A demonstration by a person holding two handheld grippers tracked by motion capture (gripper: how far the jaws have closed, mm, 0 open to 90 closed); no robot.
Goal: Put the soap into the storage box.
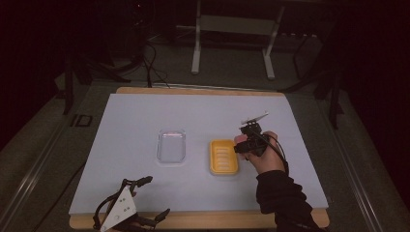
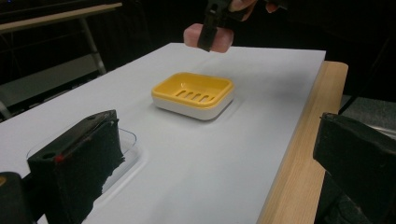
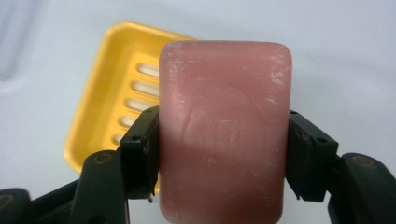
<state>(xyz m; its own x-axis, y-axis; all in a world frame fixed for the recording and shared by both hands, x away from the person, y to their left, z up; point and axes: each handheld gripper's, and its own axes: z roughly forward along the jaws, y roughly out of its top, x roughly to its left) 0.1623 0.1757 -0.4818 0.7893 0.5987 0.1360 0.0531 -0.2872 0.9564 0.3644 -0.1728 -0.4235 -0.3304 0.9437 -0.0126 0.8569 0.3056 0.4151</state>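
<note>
My right gripper (image 3: 223,154) is shut on a pink bar of soap (image 3: 224,130), its jaws pressing the bar's two long sides. It holds the soap (image 2: 208,38) in the air just right of and above a yellow slotted soap dish (image 1: 223,157), which sits empty on the white mat; the same soap dish (image 2: 194,94) lies ahead in the left gripper view. My left gripper (image 1: 150,195) rests at the table's front left edge, jaws wide open with nothing between them. A clear plastic lid or tray (image 1: 171,146) lies left of the dish.
The white mat (image 1: 130,116) covers a wooden table (image 1: 203,91) whose front edge (image 2: 299,158) shows bare wood. Beyond the table stand a metal frame's legs (image 1: 196,53) and cables on the floor. A person's dark sleeve (image 1: 283,195) comes in at bottom right.
</note>
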